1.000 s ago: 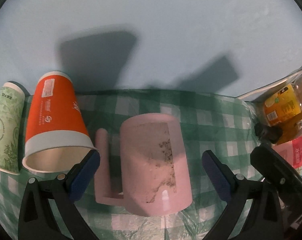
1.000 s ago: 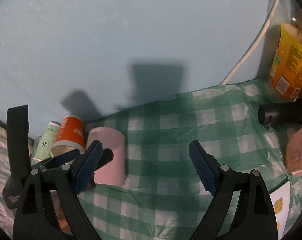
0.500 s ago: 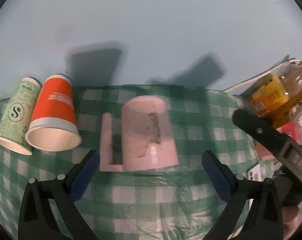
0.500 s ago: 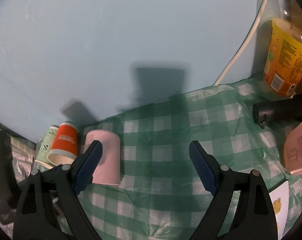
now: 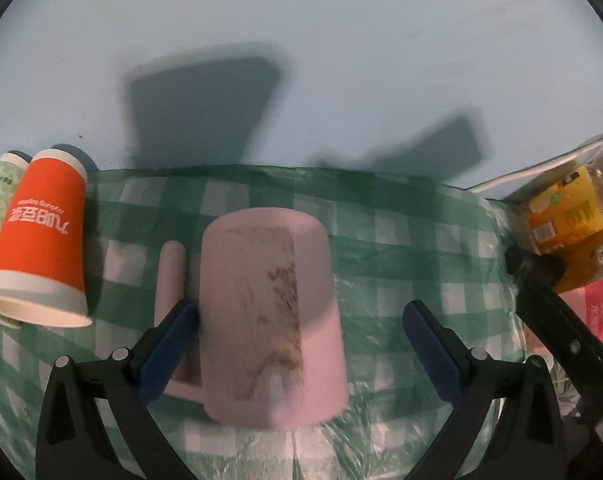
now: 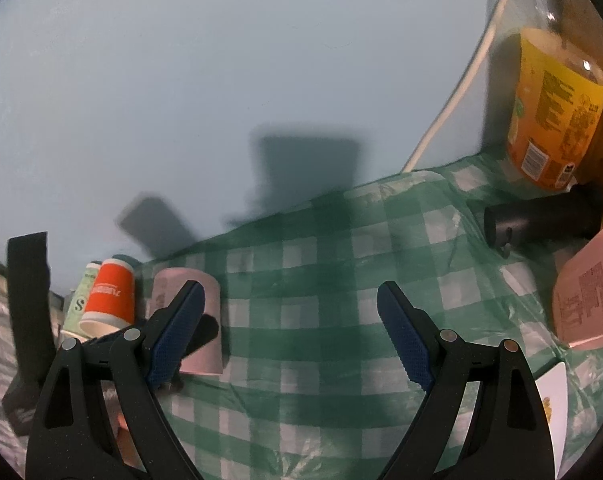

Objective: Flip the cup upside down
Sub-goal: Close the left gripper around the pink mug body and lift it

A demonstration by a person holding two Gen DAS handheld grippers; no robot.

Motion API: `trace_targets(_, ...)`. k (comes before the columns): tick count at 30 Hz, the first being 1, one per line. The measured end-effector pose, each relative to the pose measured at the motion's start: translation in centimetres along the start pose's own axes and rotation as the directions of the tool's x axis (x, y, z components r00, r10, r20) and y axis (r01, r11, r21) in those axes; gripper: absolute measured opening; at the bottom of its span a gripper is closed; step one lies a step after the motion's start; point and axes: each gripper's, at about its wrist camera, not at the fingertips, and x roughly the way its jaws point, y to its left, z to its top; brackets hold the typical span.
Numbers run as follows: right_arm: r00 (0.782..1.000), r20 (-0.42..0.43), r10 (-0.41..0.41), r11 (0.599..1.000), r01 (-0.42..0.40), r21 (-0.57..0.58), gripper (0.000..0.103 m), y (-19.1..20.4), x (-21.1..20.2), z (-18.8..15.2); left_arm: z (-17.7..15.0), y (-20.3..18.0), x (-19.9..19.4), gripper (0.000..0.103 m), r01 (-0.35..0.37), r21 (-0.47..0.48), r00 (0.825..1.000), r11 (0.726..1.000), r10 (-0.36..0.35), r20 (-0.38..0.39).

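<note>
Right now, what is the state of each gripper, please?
Left gripper: open, around the pink mug, not holding it.
Right gripper: open, empty.

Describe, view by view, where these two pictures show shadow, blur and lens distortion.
Left wrist view: the pink mug is soft with blur near its rim; two dark shadows fall on the pale wall; the fisheye bends the orange paper cup outward. Right wrist view: a blocky shadow crosses wall and checked cloth; the juice bottle curves at the edge.
</note>
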Motion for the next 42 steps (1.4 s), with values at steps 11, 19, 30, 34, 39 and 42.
trace_targets(11,1.0,-0.017,0.01,1.0,-0.01,0.024,0.087,-1.1,0.4,-0.6,0.2,1.6,2.5,0.074,0.016,0.012,0.998,1.0,-0.015,-0.067)
trace_targets(19,0.999,-0.013,0.03,0.999,-0.029,0.018,0.087,-1.0,-0.2,-1.3,-1.9,1.7,-0.1,0.074,0.019,0.107,1.0,0.994,-0.017,-0.025)
trace_targets(30,0.995,0.0,0.101,0.994,-0.101,-0.046,0.087,1.6,-2.7,-4.2,-6.5,2.9,-6.4,0.074,0.084,0.213,0.996,0.974,-0.086,0.003)
trace_targets(34,0.99,-0.011,0.141,0.986,-0.141,-0.089,0.087,3.4,-3.5,-6.0,-9.3,4.8,-7.6,0.074,0.107,0.214,0.994,0.971,-0.111,0.007)
trace_targets(39,0.985,-0.022,0.172,0.971,-0.173,-0.165,0.087,5.8,-4.2,-8.8,-12.2,7.4,-7.8,0.074,0.138,0.181,0.99,0.974,-0.139,-0.004)
trace_targets(42,0.98,-0.04,0.193,0.962,-0.197,-0.189,0.087,7.1,-4.2,-10.5,-14.0,8.7,-7.9,0.074,0.125,0.166,0.992,0.978,-0.128,0.008)
